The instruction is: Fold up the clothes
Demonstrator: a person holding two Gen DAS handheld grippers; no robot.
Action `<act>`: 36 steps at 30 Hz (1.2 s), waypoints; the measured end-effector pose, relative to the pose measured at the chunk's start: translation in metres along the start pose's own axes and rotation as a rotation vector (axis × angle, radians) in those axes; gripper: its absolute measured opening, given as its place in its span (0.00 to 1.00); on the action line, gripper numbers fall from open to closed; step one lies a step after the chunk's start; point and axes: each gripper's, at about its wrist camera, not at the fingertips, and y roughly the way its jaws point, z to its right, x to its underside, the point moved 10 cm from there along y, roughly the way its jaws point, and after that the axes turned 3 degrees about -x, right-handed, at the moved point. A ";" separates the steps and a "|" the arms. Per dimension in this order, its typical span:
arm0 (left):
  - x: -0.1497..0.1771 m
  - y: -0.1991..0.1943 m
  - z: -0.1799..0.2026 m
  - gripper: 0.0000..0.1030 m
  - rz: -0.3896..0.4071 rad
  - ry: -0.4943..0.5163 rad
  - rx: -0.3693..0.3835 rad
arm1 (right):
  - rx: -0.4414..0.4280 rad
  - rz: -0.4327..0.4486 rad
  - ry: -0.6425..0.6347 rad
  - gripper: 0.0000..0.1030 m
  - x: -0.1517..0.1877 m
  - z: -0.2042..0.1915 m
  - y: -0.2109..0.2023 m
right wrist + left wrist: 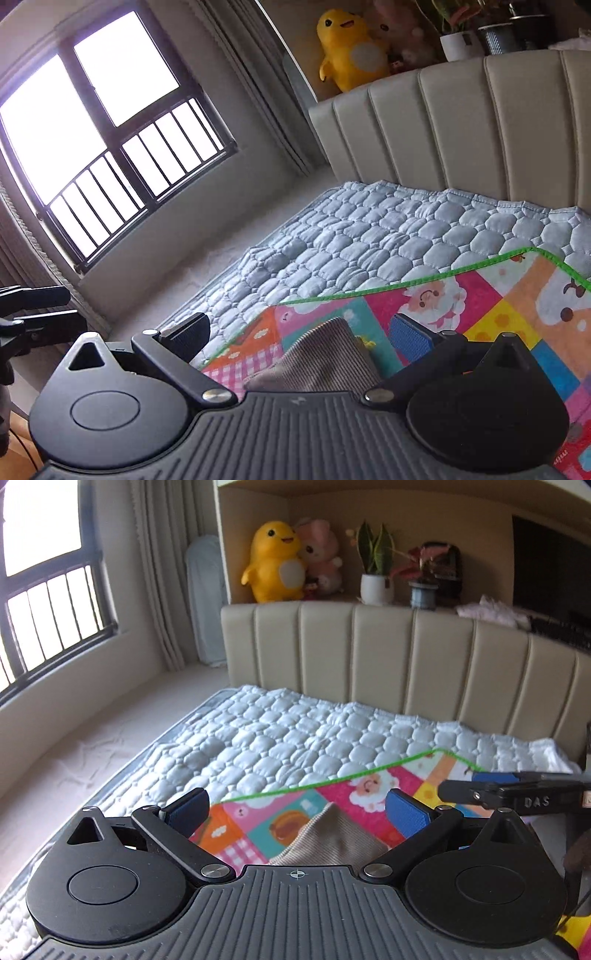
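Corduroy garment (328, 840), tan and ribbed, lies on the colourful cartoon play mat (280, 823), and that mat is my landmark for everything else. The garment's pointed corner pokes up between the fingers of the left gripper (297, 806), whose blue pads (408, 812) stand wide apart, one on each side of the cloth and neither touching it. Nothing is held there.

From the right wrist view the same ribbed cloth (321, 356) shows again, resting on the mat (498, 306) near its green-stitched edge, and the right gripper (299, 334) hangs over it with its fingers spread wide too, empty, the fabric lying in the gap without contact that I can make out.

In the left wrist view, the right gripper (517, 788) also comes in from the right side of the mat, seen edge-on above the mat's far corner; from that angle I cannot tell how far its fingers are parted.

Beyond the mat's green border (332, 781) stretches the pale quilted mattress cover (295, 738), and past that rises the beige padded headboard (388, 657). On the shelf above the headboard sit a yellow plush toy (275, 565), a pink plush toy (323, 563) just beside it, and a potted plant in a white pot (376, 585). Off to the left of the mat, well apart, a barred window (110, 147) glows bright, with curtains (159, 572) hanging beside it.
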 end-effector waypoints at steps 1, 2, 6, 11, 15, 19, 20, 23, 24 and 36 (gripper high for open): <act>0.005 0.010 0.005 1.00 -0.018 0.014 0.006 | 0.008 -0.011 0.003 1.00 0.004 0.006 0.009; 0.009 0.020 0.011 1.00 -0.037 0.028 0.013 | 0.016 -0.023 0.006 1.00 0.009 0.013 0.017; 0.032 0.072 0.021 1.00 -0.124 0.042 0.073 | -0.004 -0.140 0.115 1.00 0.047 0.040 0.051; 0.067 0.153 0.021 1.00 -0.208 0.126 0.239 | 0.052 -0.385 0.153 1.00 0.099 0.061 0.094; 0.101 0.212 0.015 1.00 -0.273 0.181 0.411 | 0.059 -0.471 0.326 1.00 0.127 0.070 0.135; 0.137 0.259 0.003 1.00 -0.327 0.252 0.523 | 0.094 -0.465 0.525 1.00 0.153 0.078 0.177; 0.145 0.271 -0.001 1.00 -0.336 0.280 0.531 | 0.114 -0.449 0.546 1.00 0.155 0.079 0.182; 0.164 0.304 -0.010 1.00 -0.380 0.319 0.564 | 0.200 -0.390 0.560 1.00 0.156 0.083 0.187; 0.168 0.313 -0.012 1.00 -0.399 0.296 0.603 | 0.226 -0.378 0.575 1.00 0.156 0.084 0.188; 0.198 0.345 -0.020 1.00 -0.494 0.069 0.910 | 0.344 -0.640 0.451 0.90 0.134 0.059 0.231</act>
